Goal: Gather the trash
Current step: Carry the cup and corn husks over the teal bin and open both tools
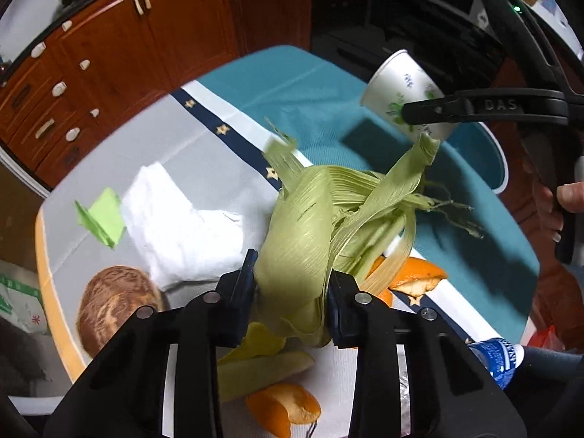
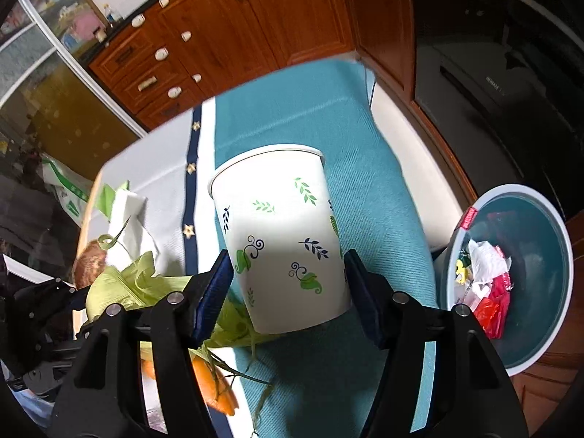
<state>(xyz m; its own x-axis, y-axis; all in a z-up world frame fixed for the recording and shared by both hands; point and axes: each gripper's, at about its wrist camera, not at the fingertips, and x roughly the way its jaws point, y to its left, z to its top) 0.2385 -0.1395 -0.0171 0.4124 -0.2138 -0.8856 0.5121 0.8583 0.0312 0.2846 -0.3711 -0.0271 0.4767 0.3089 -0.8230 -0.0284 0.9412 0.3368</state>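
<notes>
My left gripper [image 1: 290, 284] is shut on a bundle of green corn husks [image 1: 321, 215] and holds it above the table. My right gripper [image 2: 288, 281] is shut on a white paper cup [image 2: 281, 233] with a leaf print, lifted over the teal cloth; the cup also shows in the left wrist view [image 1: 401, 98]. The husks show low left in the right wrist view [image 2: 124, 284]. A round teal trash bin [image 2: 562, 273] stands on the floor at the right, with crumpled paper and red wrappers inside; its rim also shows in the left wrist view [image 1: 502, 168].
On the table lie orange peels [image 1: 288, 405], a white tissue [image 1: 182, 226], a green paper scrap [image 1: 104, 217], a brown round thing [image 1: 113, 303] and a blue-labelled bottle [image 1: 500, 357]. Wooden cabinets [image 2: 226, 36] stand behind. A dark appliance [image 2: 492, 73] is at the right.
</notes>
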